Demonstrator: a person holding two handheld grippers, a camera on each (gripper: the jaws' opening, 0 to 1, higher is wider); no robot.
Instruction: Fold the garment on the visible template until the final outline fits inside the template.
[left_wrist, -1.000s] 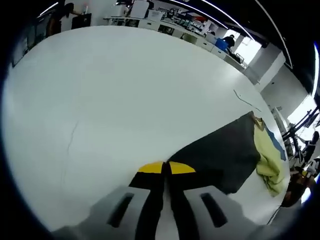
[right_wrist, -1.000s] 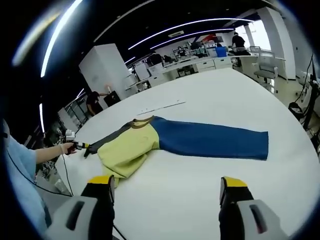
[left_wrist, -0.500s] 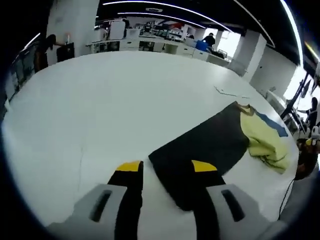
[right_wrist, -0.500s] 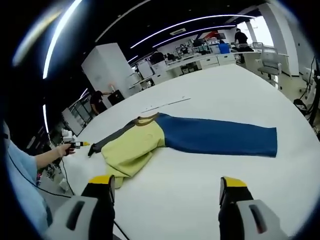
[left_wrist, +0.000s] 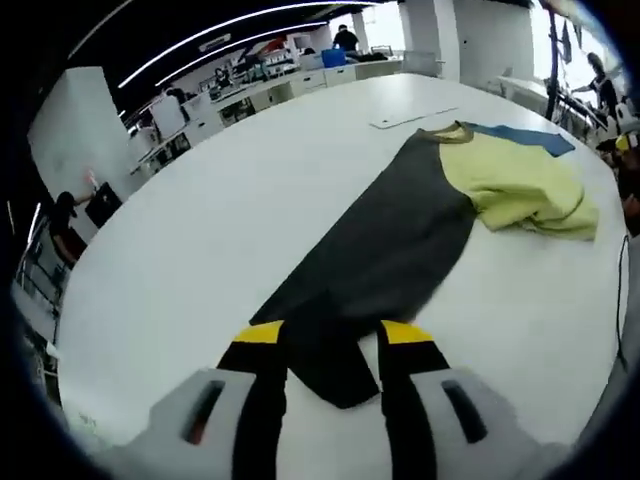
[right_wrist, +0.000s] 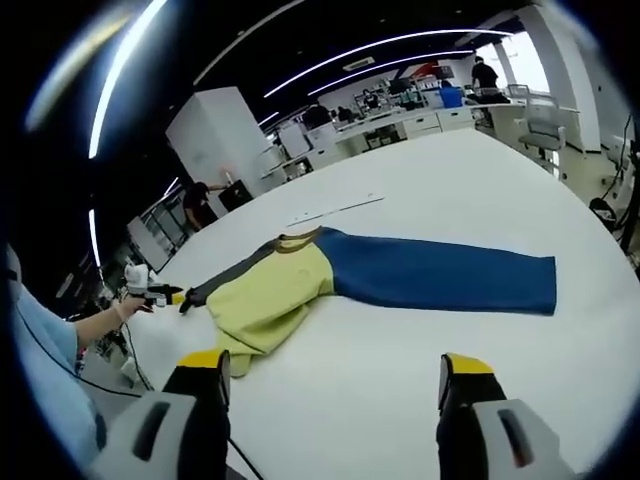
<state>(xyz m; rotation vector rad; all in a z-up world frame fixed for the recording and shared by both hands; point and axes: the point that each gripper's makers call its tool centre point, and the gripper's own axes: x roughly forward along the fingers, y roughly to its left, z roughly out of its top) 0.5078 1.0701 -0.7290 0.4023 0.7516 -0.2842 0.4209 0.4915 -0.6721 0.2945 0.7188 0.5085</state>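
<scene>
Fingers (left_wrist: 262, 345) of my left gripper (left_wrist: 325, 340) are spread, yellow-tipped, with the end of the dark grey sleeve (left_wrist: 375, 250) lying on the white table (left_wrist: 200, 220) in the gap between them; I cannot tell whether they touch the cloth. In the left gripper view that sleeve runs away from me, up and to the right, to the garment's (left_wrist: 470, 190) tan collar (left_wrist: 450, 133). Right of the collar the pale yellow body (left_wrist: 525, 185) sits bunched and rumpled, and a strip of the blue sleeve (left_wrist: 520, 137) shows just beyond it. A thin flat white strip (left_wrist: 412, 118) lies on the table past the collar, apart from the cloth.

In the right gripper view, at the far left, a person's hand (right_wrist: 120, 310) holds the left gripper at the tip of the dark sleeve, beside the table's edge. Moving right, the yellow body lies in a heap, then the blue sleeve stretches flat and straight across the table toward the right. Fingers (right_wrist: 455, 385) of my right gripper (right_wrist: 330, 368) are wide apart and pinch nothing; they hover near the table, on my side of the garment and apart from it.

I cannot make out a template outline on the table in either view.
</scene>
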